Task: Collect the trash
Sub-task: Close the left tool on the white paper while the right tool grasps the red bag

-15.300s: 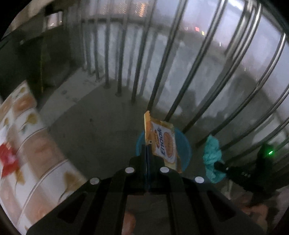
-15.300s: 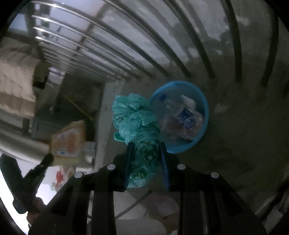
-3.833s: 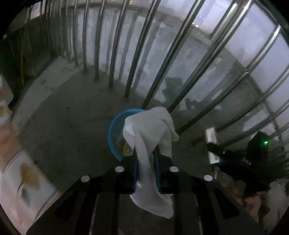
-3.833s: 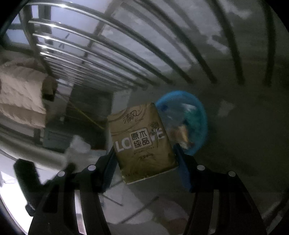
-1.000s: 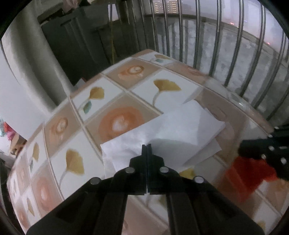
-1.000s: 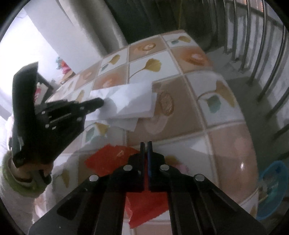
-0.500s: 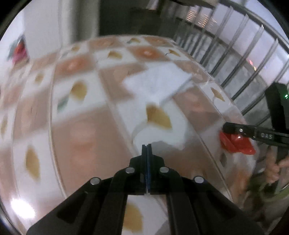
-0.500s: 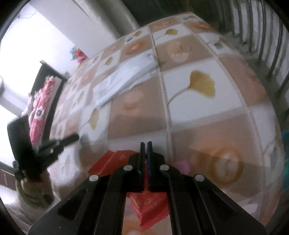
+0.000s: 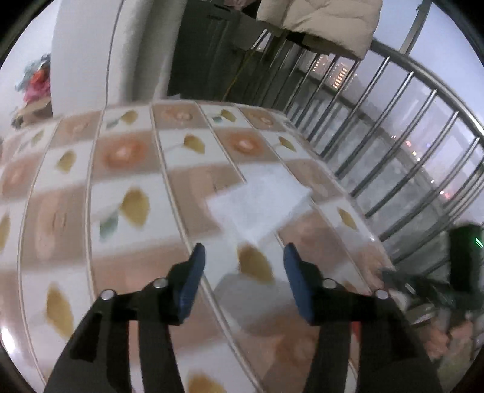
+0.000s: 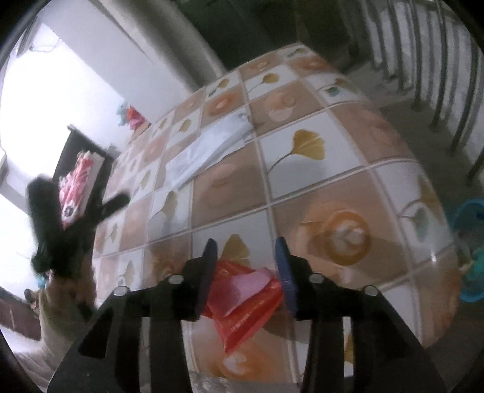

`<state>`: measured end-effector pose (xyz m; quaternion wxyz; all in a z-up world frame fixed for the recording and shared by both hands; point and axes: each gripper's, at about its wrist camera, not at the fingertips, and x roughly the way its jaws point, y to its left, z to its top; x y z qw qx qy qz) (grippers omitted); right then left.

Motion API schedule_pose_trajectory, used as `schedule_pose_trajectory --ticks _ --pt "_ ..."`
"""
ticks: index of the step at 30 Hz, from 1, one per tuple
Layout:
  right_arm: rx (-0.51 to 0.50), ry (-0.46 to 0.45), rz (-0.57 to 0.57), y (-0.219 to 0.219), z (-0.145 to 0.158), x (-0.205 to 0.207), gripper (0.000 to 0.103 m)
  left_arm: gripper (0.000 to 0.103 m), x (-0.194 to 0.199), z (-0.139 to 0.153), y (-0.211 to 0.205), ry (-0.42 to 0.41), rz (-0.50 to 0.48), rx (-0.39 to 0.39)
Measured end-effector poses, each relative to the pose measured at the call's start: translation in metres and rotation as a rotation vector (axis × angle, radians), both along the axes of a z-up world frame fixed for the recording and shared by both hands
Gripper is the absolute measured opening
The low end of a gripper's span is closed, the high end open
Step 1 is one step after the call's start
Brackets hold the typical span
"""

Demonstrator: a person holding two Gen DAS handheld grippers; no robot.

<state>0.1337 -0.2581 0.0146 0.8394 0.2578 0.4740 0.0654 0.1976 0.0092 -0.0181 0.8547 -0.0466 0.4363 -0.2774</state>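
A white tissue (image 9: 257,202) lies flat on the tiled table (image 9: 127,157), a little ahead of my left gripper (image 9: 244,248). Its jaws are opening, with only bare tile between the blue pads (image 9: 193,272). In the right wrist view a crumpled red wrapper (image 10: 245,302) lies on the table under my right gripper (image 10: 245,241). Those jaws are opening too, and the pads stand on either side of the wrapper without pressing it. The tissue (image 10: 208,148) shows farther back, and the left gripper (image 10: 72,223) is blurred at the left. The blue bin (image 10: 472,251) stands on the floor past the table's right edge.
A metal railing (image 9: 393,145) runs along the table's far right side. A pale quilt (image 9: 320,21) hangs over its top bar. A white pillar (image 9: 90,51) and a dark cabinet (image 9: 208,54) stand behind the table. A hand with the other gripper (image 9: 429,290) is at the right.
Both grippers went from shut to open. The left one swung across the table and the tissue now lies ahead of it. The right one drew back over the red wrapper.
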Motion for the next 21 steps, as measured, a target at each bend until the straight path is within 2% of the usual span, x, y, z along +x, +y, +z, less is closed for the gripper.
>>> schedule_pose_trajectory --ticks 4,6,7,8,9,10,11,16,21 --pt "-0.007 0.013 -0.026 -0.009 -0.003 -0.01 0.043 0.054 0.055 -0.012 -0.026 -0.016 -0.023 0.098" --pt "-0.008 0.022 -0.036 -0.011 -0.007 -0.013 0.043 0.054 0.068 -0.022 -0.036 -0.005 -0.04 0.138" --pt "-0.008 0.026 -0.038 -0.01 -0.009 -0.012 0.043 0.043 0.07 -0.026 -0.04 0.003 -0.043 0.153" --pt "-0.007 0.029 -0.04 -0.011 -0.01 -0.012 0.043 0.025 0.073 -0.032 -0.044 0.016 -0.05 0.169" --pt "-0.007 0.029 -0.041 -0.011 -0.011 -0.012 0.043 0.02 0.072 -0.036 -0.047 0.024 -0.058 0.179" --pt "-0.008 0.028 -0.04 -0.01 -0.011 -0.011 0.043 0.007 0.066 -0.035 -0.05 -0.01 -0.065 0.19" --pt "-0.011 0.026 -0.04 -0.012 -0.01 -0.012 0.043 0.0 0.062 -0.037 -0.051 -0.004 -0.084 0.191" --pt "0.0 0.019 -0.037 -0.016 -0.008 -0.016 0.043 0.0 0.023 -0.031 -0.036 -0.044 -0.038 0.164" --pt "0.024 0.008 -0.041 -0.021 -0.01 -0.02 0.043 0.0 -0.031 -0.029 0.0 0.011 0.048 0.056"
